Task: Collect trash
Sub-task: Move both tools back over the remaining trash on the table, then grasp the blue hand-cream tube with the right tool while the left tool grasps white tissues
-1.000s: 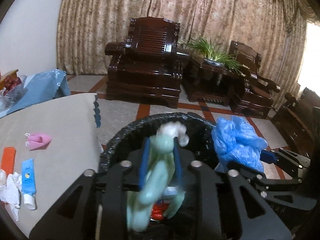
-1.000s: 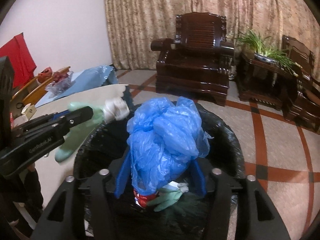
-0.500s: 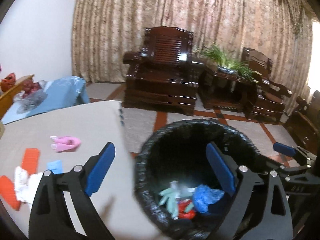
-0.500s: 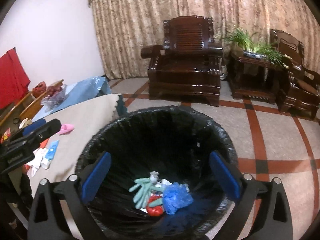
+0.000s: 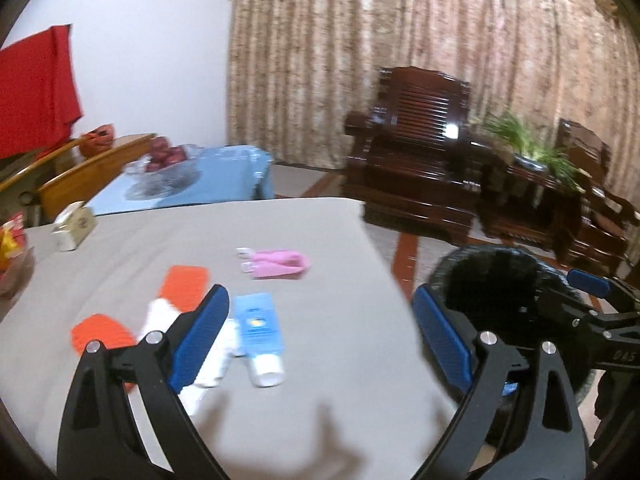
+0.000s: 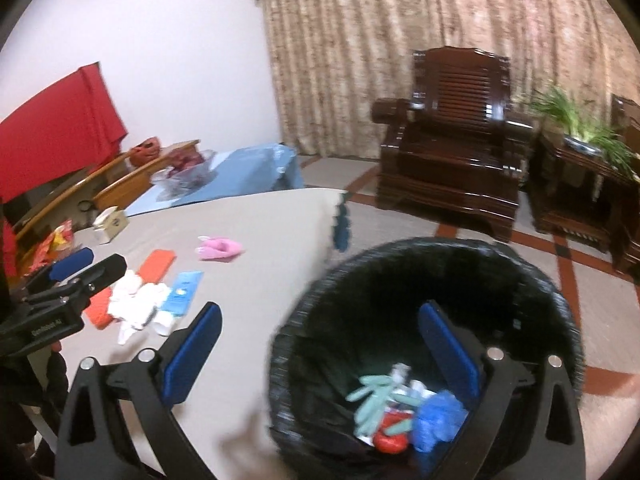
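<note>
Now between picks. Remaining trash in a cluster on the grey table [image 5: 328,400]: blue tube [image 5: 259,330] with white cap toward the camera, crumpled white tissue [image 6: 138,300] touching its left side, two orange strips [image 6: 157,264] behind and left of the tissue, pink item [image 5: 276,264] apart, farther back. Black-lined bin [image 6: 552,280] just off the table's right edge, already holding a pale green glove [image 6: 372,396], a blue plastic wad [image 6: 438,414] and something red [image 6: 389,442].

Left gripper [image 5: 320,336] spread wide, nothing between the blue pads, aimed down over the table with the blue tube just past the left finger. Right gripper [image 6: 320,354] also wide and empty, straddling the bin rim and table edge.

Suggested for the next pick, as judgement:
- Take the tube across its flat width, mid-body, not at the cap: probably slippery and round there.
- Approach low, pads nearly skimming the cloth, since tube and strips lie flat.
- Keep the tissue out of the grip or take it on purpose; half-caught tissue likely to drop short of the bin.
- Send the right gripper to the isolated pink item to avoid crossing arms.

Readable text: "045" on the right gripper's body in the left view. Print on the left gripper's body in the right view too blurred to read. Tube label shows a yellow mark, wording illegible. Small beige box [image 5: 74,226] at the far left, print illegible.
</note>
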{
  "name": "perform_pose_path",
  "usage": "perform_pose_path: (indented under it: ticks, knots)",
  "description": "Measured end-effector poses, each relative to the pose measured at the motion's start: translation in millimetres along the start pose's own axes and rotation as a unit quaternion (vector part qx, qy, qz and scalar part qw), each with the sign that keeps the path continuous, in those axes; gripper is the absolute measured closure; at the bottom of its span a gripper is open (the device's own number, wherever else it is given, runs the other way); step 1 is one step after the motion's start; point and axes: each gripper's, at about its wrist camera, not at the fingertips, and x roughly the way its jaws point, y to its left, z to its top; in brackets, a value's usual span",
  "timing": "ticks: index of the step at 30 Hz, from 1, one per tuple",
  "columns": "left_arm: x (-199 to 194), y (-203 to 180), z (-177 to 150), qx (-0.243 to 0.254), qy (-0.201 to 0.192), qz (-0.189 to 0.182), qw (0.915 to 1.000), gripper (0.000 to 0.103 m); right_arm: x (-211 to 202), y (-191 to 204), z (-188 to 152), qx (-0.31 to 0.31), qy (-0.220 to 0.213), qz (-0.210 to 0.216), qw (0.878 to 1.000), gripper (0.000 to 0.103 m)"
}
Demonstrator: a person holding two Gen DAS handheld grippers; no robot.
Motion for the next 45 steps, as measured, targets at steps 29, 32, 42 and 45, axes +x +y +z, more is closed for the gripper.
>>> perform_pose_path:
  ticks: [29,32,42,45]
  knots:
    - [23,151,-50,-0.063,0.046,0.128,0.9887,0.012,156,171,-40,-0.072,0.106,0.087,0.988,0.031]
    - [24,155,-51,-0.063,0.046,0.130,0.9885,0.012,166,179,-44,-0.077,0.124,0.088,0.985,0.037]
    - [28,160,-54,-0.068,0.049,0.123,0.9888,0.012,187,195,-50,-0.088,0.156,0.082,0.981,0.047]
    - [27,159,-55,-0.068,0.048,0.121,0.9892,0.012,188,198,-50,-0.092,0.153,0.073,0.981,0.055]
